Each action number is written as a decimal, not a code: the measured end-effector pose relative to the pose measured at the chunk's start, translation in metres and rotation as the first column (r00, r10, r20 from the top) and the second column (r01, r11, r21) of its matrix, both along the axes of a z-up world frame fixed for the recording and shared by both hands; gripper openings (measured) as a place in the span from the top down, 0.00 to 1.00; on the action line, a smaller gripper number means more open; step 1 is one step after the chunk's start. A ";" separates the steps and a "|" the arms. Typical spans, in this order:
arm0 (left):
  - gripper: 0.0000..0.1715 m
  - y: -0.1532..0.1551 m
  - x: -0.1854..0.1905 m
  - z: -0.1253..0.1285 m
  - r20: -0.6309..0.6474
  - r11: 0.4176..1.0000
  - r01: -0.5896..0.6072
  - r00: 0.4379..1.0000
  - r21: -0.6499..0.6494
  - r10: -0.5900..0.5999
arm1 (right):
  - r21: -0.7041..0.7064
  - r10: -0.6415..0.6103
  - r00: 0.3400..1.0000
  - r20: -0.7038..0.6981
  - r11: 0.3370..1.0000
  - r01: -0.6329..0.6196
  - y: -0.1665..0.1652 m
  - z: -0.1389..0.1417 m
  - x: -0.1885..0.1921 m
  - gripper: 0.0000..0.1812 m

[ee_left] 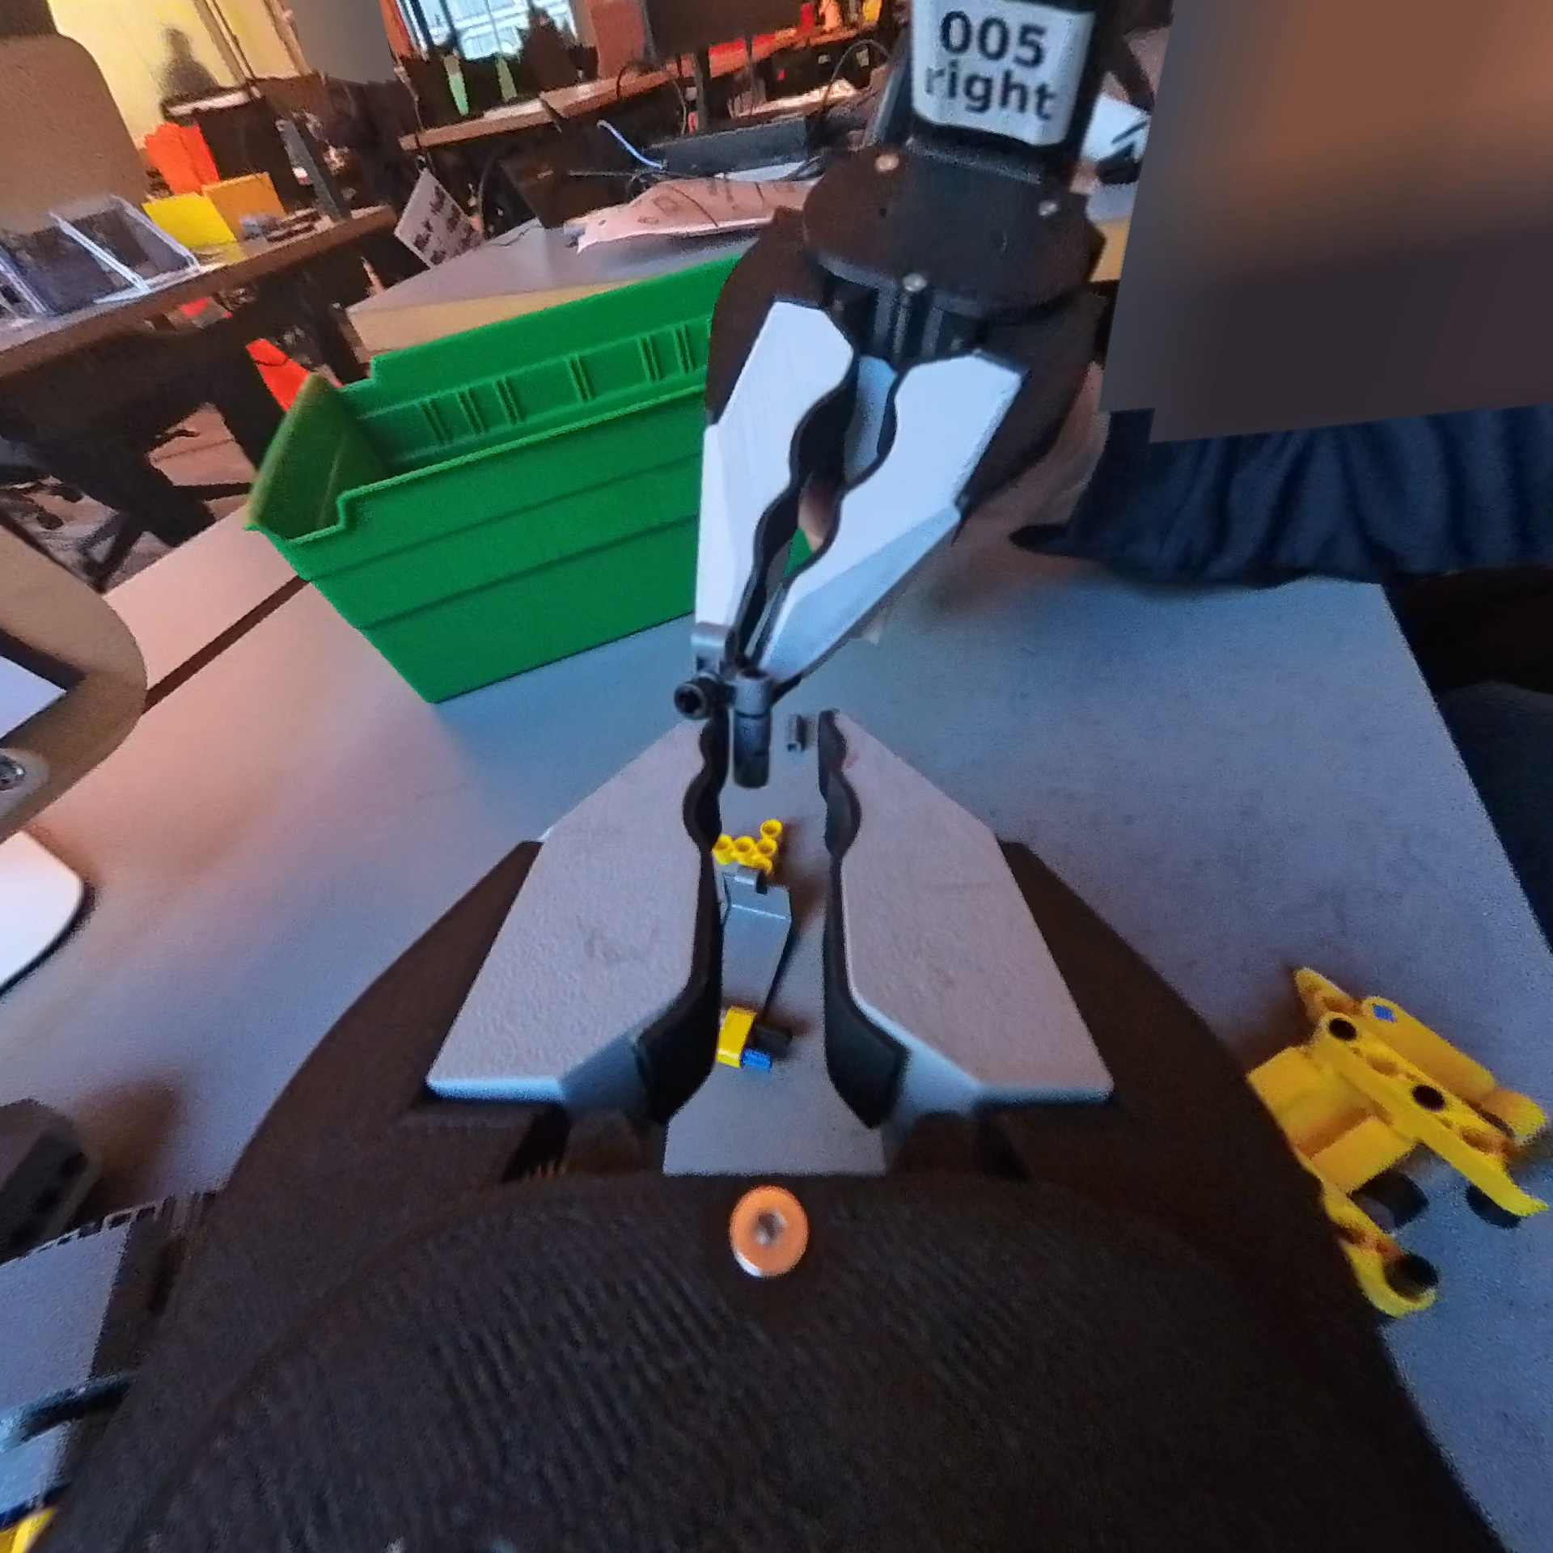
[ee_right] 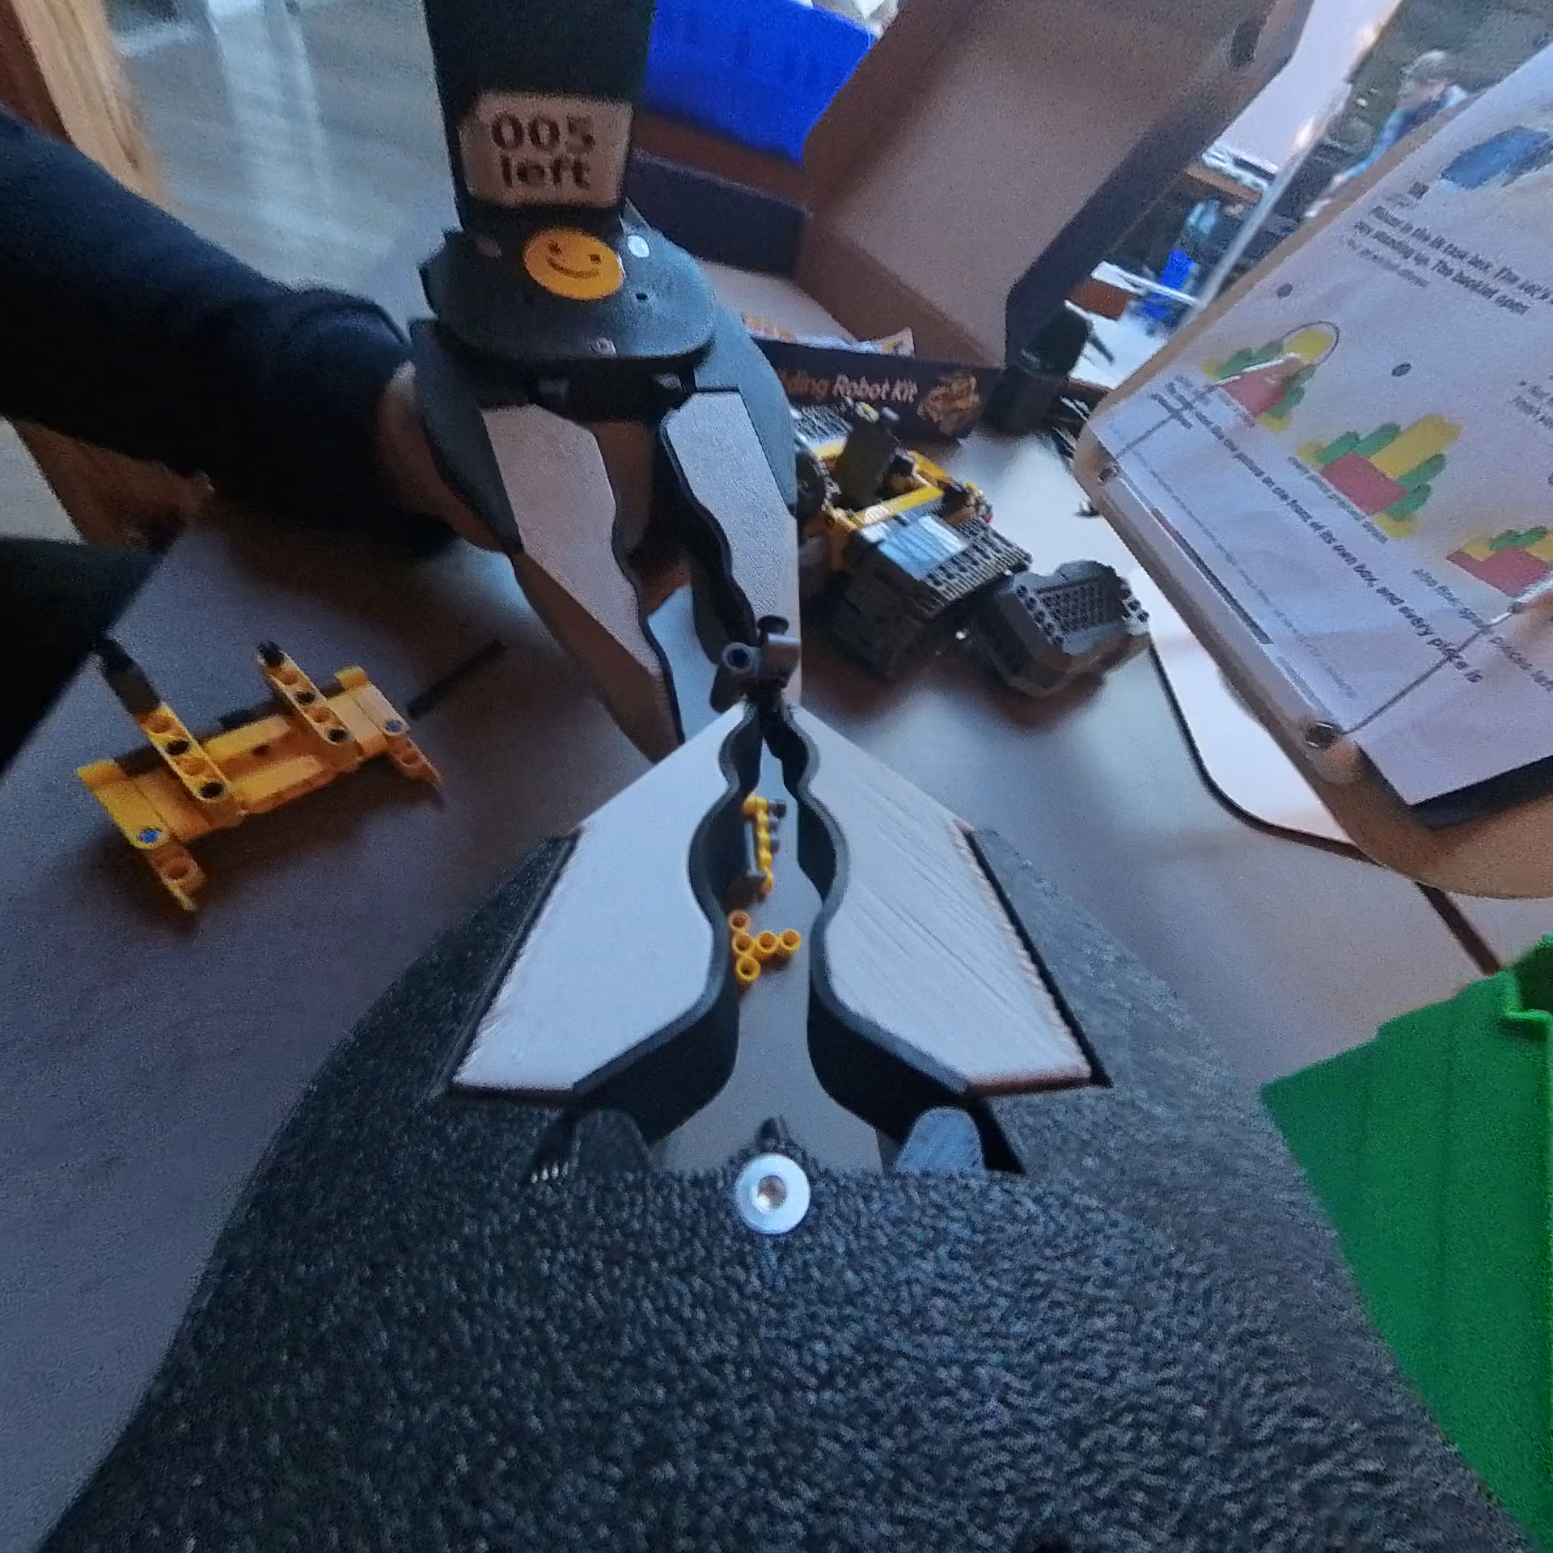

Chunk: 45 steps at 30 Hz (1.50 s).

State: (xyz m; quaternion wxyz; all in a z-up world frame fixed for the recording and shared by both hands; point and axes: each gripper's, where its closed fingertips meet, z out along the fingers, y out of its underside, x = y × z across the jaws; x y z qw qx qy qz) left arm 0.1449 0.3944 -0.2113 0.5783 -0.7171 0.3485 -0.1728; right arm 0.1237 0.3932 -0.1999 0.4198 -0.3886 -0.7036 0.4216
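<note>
Meanwhile my right tool [ee_left: 750,664] was clamped on a small grey connector piece [ee_left: 750,714] above the tabletop [ee_left: 1134,756], just in front of the green bin [ee_left: 504,521]. My left tool [ee_left: 765,739] gaped beside that piece, holding nothing. Both tools bore printed labels.

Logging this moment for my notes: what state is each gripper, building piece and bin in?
Left gripper: open, holding nothing.
Right gripper: shut on grey connector piece.
Small yellow piece: lying loose on table.
Yellow frame assembly: resting on table, apart from both grippers.
Green bin: upright, open-topped.
</note>
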 end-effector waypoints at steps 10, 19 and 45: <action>0.97 0.015 -0.024 -0.007 -0.162 0.979 -0.198 0.965 0.057 0.205 | 0.185 -0.148 0.989 0.028 0.973 0.140 0.015 -0.014 -0.008 1.00; 0.97 0.021 -0.035 -0.009 -0.380 0.935 -0.274 0.859 0.226 0.344 | 0.015 -0.184 0.974 0.132 0.983 0.184 0.018 -0.024 -0.013 1.00; 0.97 -0.030 0.014 -0.018 0.020 0.956 0.201 0.979 -0.212 -0.202 | 0.307 0.098 0.993 0.071 0.945 -0.115 -0.033 -0.012 0.027 0.92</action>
